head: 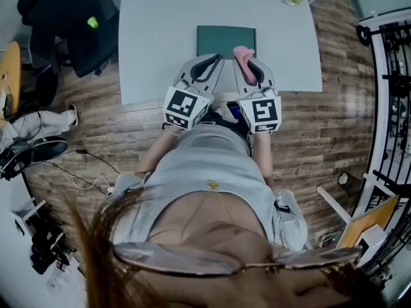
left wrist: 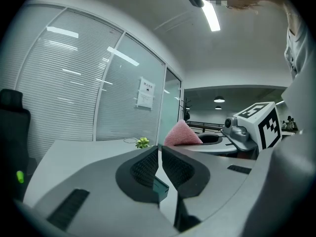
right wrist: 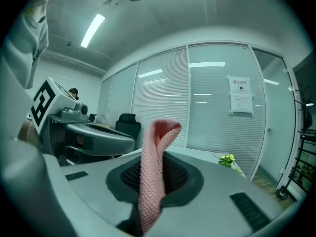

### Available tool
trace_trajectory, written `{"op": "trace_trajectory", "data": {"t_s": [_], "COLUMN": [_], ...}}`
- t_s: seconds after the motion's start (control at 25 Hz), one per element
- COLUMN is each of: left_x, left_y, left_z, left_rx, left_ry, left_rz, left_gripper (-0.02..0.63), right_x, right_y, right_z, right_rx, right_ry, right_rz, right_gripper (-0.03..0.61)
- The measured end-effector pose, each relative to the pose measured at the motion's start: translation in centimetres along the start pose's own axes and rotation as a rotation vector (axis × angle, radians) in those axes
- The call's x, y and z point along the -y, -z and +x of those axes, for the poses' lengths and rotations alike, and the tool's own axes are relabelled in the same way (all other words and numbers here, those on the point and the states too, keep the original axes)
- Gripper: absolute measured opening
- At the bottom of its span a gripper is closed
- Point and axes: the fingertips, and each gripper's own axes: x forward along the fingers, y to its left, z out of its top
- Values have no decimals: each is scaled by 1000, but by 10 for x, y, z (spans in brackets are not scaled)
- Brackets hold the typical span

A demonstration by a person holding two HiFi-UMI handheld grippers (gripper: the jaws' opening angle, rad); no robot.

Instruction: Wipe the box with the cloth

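Flat green box (head: 226, 41) lies long side across the table (head: 160, 31), close to its near edge, bare tabletop left, right and beyond. Right gripper (head: 250, 66) clamps the pink cloth (head: 243, 53) upright; left gripper (head: 212, 61) pinched closed, empty

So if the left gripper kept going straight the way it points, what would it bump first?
Most likely the green box. The left gripper, jaws shut, aims at its near edge, and a box corner shows just past the tips. Height is hard to judge, so it might skim over the top.
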Motion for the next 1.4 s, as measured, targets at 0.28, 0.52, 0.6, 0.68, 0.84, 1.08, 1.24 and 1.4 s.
{"op": "trace_trajectory", "data": {"t_s": [0.28, 0.52, 0.6, 0.68, 0.84, 1.08, 1.24, 1.4], "left_x": [-18, -39, -47, -52, -59, -69, -77, -84], "left_y": [1, 4, 7, 11, 18, 25, 27, 26], "left_z": [13, 22, 24, 26, 27, 24, 25, 32], "left_rx": [-7, -8, -12, -14, -18, -41, -50, -48], "left_ry": [36, 77, 82, 87, 92, 81, 66, 40], "left_rz": [-2, -5, -9, -14, -18, -23, -22, -34], "left_gripper": [43, 43, 43, 43, 43, 43, 43, 43], "right_x": [8, 9, 10, 11, 14, 16, 19, 27], "right_y": [3, 6, 7, 9, 17, 24, 24, 24], "right_z": [16, 37, 43, 44, 46, 49, 52, 58], "right_rx": [-28, -47, -52, -54, -65, -82, -85, -86], "right_ry": [43, 77, 86, 99, 128, 139, 142, 130], "right_rz": [9, 12, 7, 4, 7, 6, 9, 14], "right_gripper": [54, 55, 55, 54, 55, 55, 54, 55]}}
